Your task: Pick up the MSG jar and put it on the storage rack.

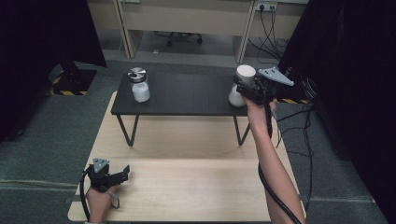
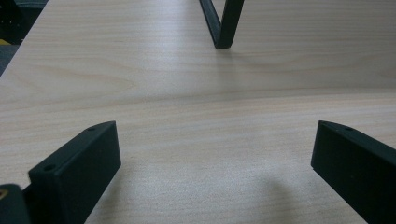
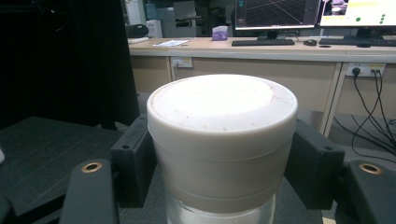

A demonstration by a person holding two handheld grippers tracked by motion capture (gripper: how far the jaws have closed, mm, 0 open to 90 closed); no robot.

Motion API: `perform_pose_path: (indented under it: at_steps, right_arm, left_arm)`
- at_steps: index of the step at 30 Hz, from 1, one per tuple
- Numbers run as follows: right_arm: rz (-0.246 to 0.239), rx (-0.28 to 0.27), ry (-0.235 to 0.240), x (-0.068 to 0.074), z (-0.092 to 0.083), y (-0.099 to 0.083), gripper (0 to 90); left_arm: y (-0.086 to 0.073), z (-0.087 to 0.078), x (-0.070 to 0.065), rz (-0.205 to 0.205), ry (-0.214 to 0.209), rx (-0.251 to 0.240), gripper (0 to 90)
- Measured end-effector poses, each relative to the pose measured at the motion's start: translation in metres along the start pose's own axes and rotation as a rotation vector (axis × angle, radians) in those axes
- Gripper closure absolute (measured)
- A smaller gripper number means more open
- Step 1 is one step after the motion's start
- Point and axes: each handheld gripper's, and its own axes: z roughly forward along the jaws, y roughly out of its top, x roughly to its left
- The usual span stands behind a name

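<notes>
My right gripper (image 1: pixel 243 87) is shut on the white-lidded jar (image 1: pixel 243 79) at the right end of the low black table (image 1: pixel 187 95). In the right gripper view both black pads press the sides of the jar's white lid (image 3: pixel 223 140), with clear glass just below it. A second jar (image 1: pixel 139 85), with a metal lid and white contents, stands on the black table's left end. My left gripper (image 1: pixel 125 171) rests low over the light wooden table (image 1: pixel 187 182) at the near left, and its fingers (image 2: pixel 77 168) stand wide apart with nothing between them.
The black table stands on thin metal legs (image 1: pixel 128 133) on top of the wooden table. Black curtains hang at both sides, and a desk with monitors (image 3: pixel 275 11) runs along the back. Cables (image 1: pixel 299 126) trail on the floor at the right.
</notes>
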Motion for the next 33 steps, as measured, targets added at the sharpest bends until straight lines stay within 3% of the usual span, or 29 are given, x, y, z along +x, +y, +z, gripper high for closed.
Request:
perform_pose_path:
  at_steps: [17,24,27,33]
  right_arm:
    - [-0.004,-0.014,0.016,-0.003,0.001,-0.005,32.5]
    - [-0.037,-0.017,-0.025,0.004,0.002,-0.010,6.1]
    - [-0.045,-0.023,-0.047,0.007,0.003,-0.012,0.7]
    - [-0.050,-0.036,-0.062,0.008,0.000,-0.015,0.3]
  left_arm:
    - [-0.001,0.000,0.001,-0.008,-0.001,-0.004,0.6]
    - [0.000,0.000,0.000,-0.006,0.000,-0.002,0.6]
    - [-0.001,-0.001,0.000,-0.007,0.000,-0.002,0.6]
    - [0.000,-0.001,0.000,-0.006,0.001,0.000,0.7]
